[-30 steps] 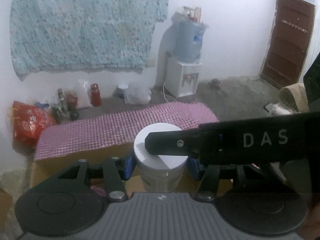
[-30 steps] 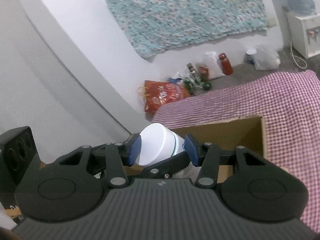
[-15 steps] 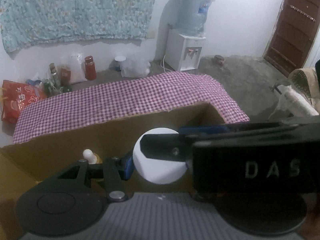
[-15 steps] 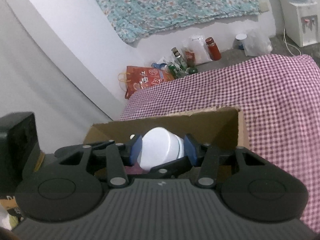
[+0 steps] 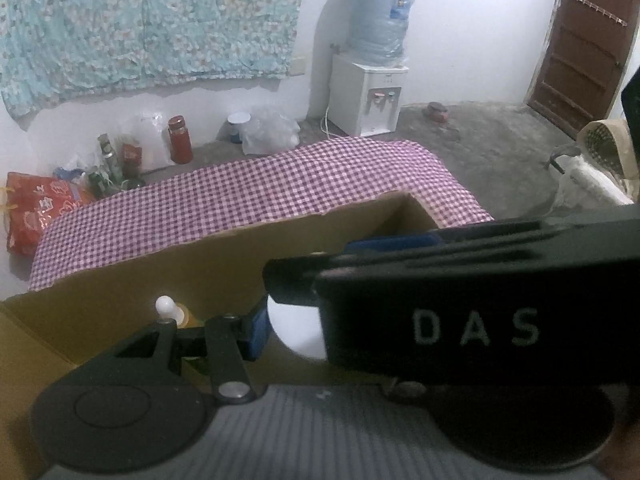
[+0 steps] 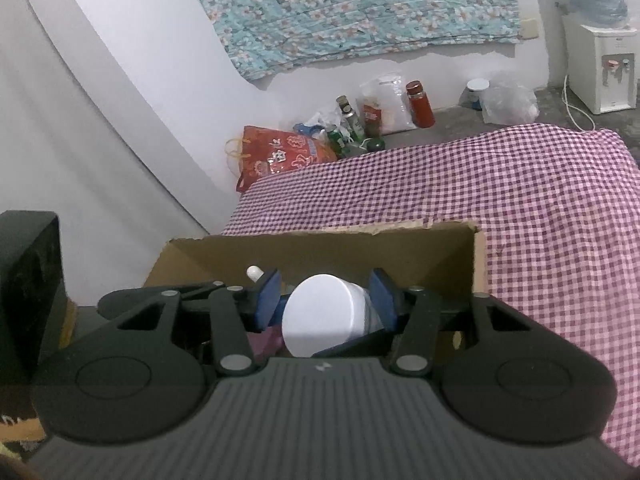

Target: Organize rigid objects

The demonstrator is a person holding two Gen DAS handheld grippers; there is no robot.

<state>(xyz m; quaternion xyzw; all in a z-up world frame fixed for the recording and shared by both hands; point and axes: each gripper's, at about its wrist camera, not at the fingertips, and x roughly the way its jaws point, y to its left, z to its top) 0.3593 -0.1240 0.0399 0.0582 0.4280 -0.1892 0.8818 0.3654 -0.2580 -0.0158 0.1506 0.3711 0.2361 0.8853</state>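
Both grippers have dropped with the white jar (image 6: 326, 320) from above the cardboard box (image 6: 320, 250) down inside it. Right gripper (image 6: 326, 300) is partly closed, blue pads on the jar's sides; left gripper (image 5: 296, 326) grips it too, though its right finger is hidden behind the other tool. Box sits on the checkered cloth (image 6: 520, 208), beside a white-capped bottle (image 5: 168, 310).

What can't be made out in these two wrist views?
- Left wrist: the right claw's body crosses in front, hiding most of the white jar.
- Right wrist: the cardboard box floor is hidden by the claw and jar.
- Both: the white-tipped bottle shows only its top.
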